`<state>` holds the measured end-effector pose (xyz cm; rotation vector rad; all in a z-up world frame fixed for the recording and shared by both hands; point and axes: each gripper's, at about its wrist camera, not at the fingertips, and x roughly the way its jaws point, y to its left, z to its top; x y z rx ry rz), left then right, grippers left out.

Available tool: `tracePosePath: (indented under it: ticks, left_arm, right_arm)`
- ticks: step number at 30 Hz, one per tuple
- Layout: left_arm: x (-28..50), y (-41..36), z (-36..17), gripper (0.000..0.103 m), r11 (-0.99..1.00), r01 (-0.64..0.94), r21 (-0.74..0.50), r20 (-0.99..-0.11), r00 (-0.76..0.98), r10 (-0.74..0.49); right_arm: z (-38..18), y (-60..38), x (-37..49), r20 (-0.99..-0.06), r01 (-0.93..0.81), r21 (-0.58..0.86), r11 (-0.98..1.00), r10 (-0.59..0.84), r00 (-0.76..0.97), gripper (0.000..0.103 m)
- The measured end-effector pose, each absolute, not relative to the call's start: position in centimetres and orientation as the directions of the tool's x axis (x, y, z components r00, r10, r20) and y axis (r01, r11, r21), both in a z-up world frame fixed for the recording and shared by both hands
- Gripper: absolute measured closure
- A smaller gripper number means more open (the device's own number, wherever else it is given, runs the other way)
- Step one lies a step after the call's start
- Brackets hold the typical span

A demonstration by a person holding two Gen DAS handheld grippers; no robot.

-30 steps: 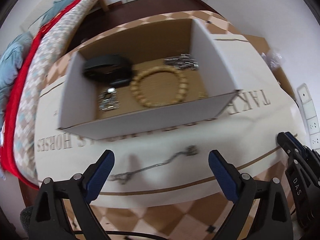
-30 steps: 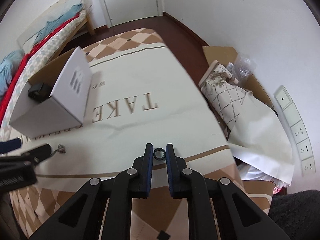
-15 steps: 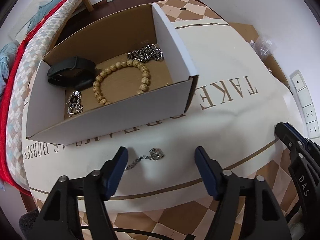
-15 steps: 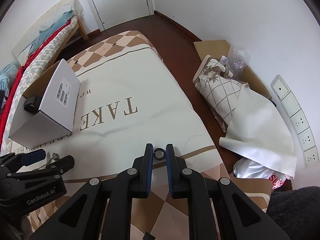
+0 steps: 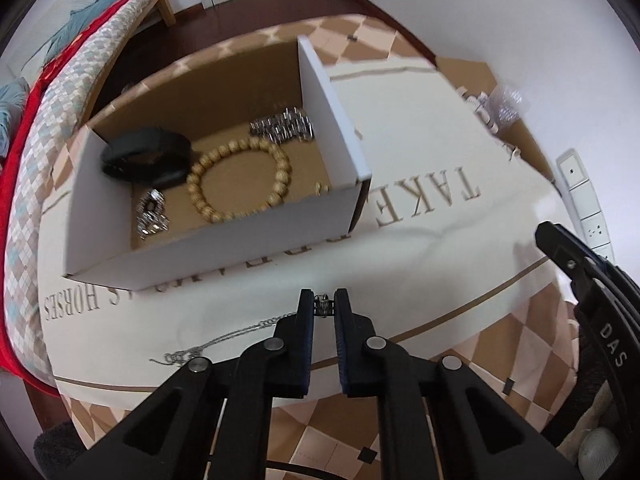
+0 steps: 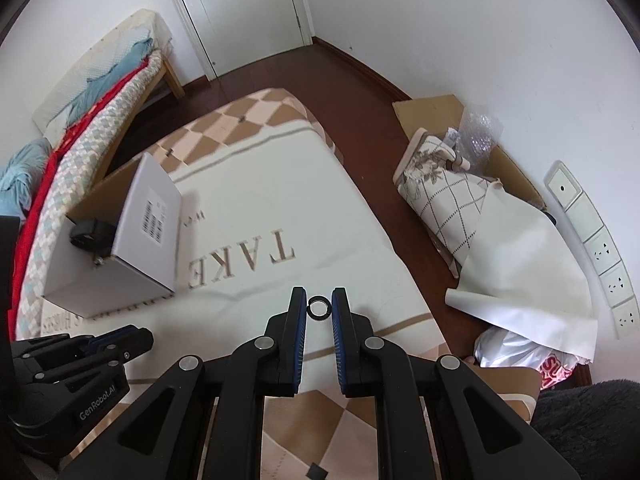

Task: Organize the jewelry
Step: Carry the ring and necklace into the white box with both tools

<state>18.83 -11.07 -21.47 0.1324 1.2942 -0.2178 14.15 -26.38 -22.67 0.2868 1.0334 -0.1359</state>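
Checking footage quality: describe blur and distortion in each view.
Left wrist view: motion blur smears the white cardboard box and silver chain bracelet; left gripper stays sharp. Right wrist view: mostly sharp, the small dark ring crisp in the right gripper; fisheye bends walls in both.

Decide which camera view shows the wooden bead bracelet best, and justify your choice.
The left wrist view shows it best: the bead bracelet lies nearly whole on the floor of the open cardboard box, only its near edge cut by the front wall. In the right wrist view the box's side wall hides the bracelet; only the black band shows inside.
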Motion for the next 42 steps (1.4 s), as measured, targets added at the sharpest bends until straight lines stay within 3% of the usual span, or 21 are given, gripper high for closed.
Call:
tracePosePath:
  ticks: [19, 28, 33, 42]
  left_arm:
    - [18.1, -4.7, -6.6, 0.096, 0.967, 0.195, -0.162, -0.857, 0.457, -0.236]
    - [20.9, -2.4, 0.0, 0.096, 0.971, 0.192, -0.146, -0.789, 0.569, -0.231]
    - [23.0, -0.8, -0.5, 0.096, 0.975, 0.175, -0.136, -0.802, 0.558, -0.212]
    - [25.7, 1.1, -7.4, 0.096, 0.976, 0.131, -0.177, -0.881, 0.421, -0.216]
  right_arm:
    - [-12.8, -21.9, 16.4, -0.749, 0.073, 0.343, 0.936, 0.226, 0.623, 0.090]
    - [-7.9, -19.8, 20.0, -0.707, -0.031, 0.392, 0.920, 0.323, 0.629, 0.090]
    - [-8.4, -17.8, 22.4, -0.733, -0.068, 0.404, 0.912, 0.368, 0.573, 0.090]
    - [-12.5, -15.5, 25.3, -0.802, -0.090, 0.368, 0.925, 0.365, 0.472, 0.090]
